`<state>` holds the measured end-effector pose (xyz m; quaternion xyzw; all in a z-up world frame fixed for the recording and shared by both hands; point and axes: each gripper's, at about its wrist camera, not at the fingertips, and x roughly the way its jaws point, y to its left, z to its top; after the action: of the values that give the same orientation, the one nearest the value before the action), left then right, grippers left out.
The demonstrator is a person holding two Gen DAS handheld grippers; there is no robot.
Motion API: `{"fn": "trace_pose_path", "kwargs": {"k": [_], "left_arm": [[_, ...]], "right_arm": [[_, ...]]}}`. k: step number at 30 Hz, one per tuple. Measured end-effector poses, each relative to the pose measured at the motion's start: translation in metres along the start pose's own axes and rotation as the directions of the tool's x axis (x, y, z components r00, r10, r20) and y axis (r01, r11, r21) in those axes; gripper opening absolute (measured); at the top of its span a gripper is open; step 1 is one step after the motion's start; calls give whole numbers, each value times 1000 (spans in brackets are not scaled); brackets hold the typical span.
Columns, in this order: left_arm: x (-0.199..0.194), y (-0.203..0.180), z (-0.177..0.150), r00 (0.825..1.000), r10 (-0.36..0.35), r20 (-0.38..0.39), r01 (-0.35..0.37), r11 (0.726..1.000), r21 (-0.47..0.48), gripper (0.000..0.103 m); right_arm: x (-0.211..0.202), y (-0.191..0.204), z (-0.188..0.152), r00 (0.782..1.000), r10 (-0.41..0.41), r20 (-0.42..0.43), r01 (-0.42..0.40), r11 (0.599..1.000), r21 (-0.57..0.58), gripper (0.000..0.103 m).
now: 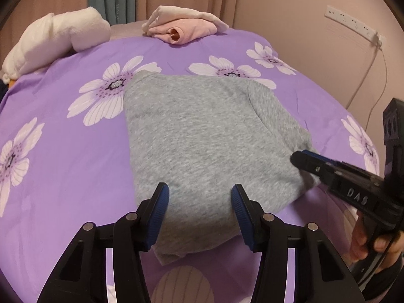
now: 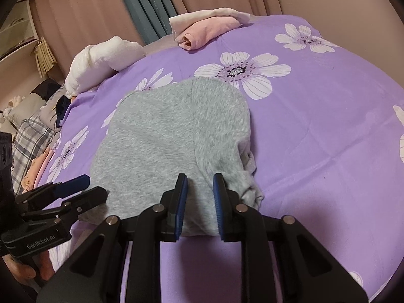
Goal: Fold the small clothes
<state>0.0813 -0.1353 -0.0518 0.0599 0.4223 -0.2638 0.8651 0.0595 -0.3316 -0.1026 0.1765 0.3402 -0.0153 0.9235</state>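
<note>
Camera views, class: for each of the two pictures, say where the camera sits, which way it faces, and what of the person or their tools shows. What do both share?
Left wrist view: sits on the left tool, looking down across the grey garment on the purple bedspread; the right tool and a hand show at right.
Right wrist view: sits on the right tool, facing the same garment's right side; the left tool shows at lower left.
Shared: grey garment, bedspread, pink folded clothes, white towel.

Sweater (image 1: 202,136) on bedspread (image 1: 75,151); folded clothes (image 1: 184,27) behind.
</note>
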Motion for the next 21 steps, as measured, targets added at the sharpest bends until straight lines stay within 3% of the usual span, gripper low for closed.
{"fn": "trace_pose_path", "kwargs": {"k": [3,7,14,18,21], "left_arm": [[1,1,1,1000,-13,-5,13,1000,-1,52],[3,0,3,1000,-22,-22,22,1000,9,52],[4,6,6,997,-60,-51,60,998,-9,52],[6,6,7,996,-73,-60,72,997,-14,52],[7,6,7,995,-73,-64,72,997,-13,52]], "right_arm": [[-5,1,13,999,43,8,-43,999,12,25],[3,-2,41,999,40,3,-40,998,38,26],[55,1,91,995,70,-70,-67,997,42,26],[101,-4,104,985,-32,-170,42,997,57,24],[113,-14,104,978,-31,-206,53,993,106,26]]}}
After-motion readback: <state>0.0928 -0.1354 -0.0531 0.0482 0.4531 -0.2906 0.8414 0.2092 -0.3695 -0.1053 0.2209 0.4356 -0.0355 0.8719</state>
